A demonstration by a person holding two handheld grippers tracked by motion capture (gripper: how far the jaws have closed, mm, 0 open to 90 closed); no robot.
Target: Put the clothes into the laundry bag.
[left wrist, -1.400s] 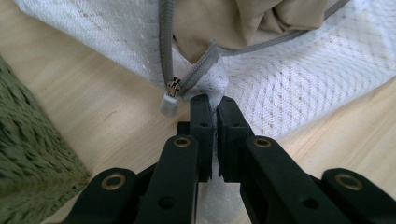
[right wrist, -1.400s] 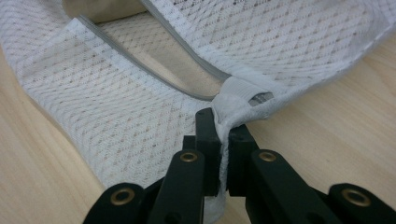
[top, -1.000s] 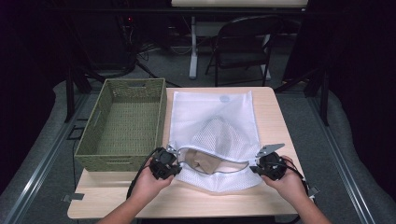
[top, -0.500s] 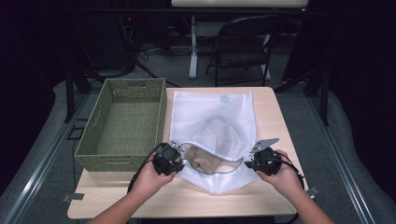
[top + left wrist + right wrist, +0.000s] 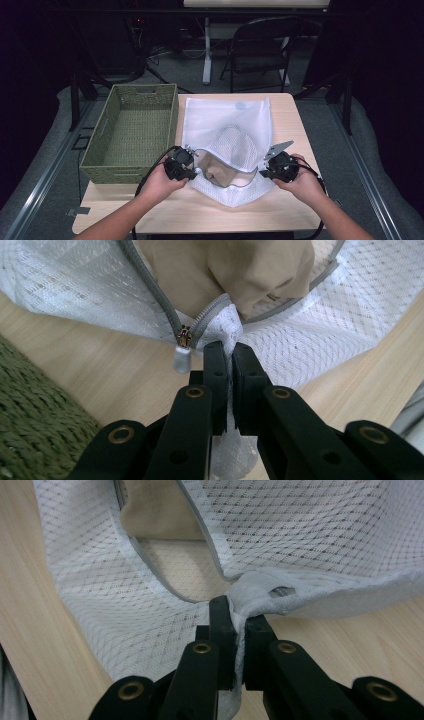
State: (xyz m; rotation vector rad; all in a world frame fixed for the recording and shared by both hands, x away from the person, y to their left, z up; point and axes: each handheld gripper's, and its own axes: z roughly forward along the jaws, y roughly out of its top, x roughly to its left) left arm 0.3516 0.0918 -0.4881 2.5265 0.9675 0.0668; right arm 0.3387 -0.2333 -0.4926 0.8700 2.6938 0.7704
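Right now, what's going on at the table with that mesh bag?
A person holds a gripper in each hand, and both are clamped on the white mesh laundry bag at the near end of the light wooden table. The left gripper pinches the bag's corner beside the grey zipper pull; the right gripper pinches the opposite corner. The zipper mouth gapes open, showing a tan cloth inside. A green woven basket stands at the left.

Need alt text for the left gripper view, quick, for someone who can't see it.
The left hand-held gripper is shut on the edge of a white mesh laundry bag beside its zipper pull. A tan garment sits in the open mouth, above a wooden table.
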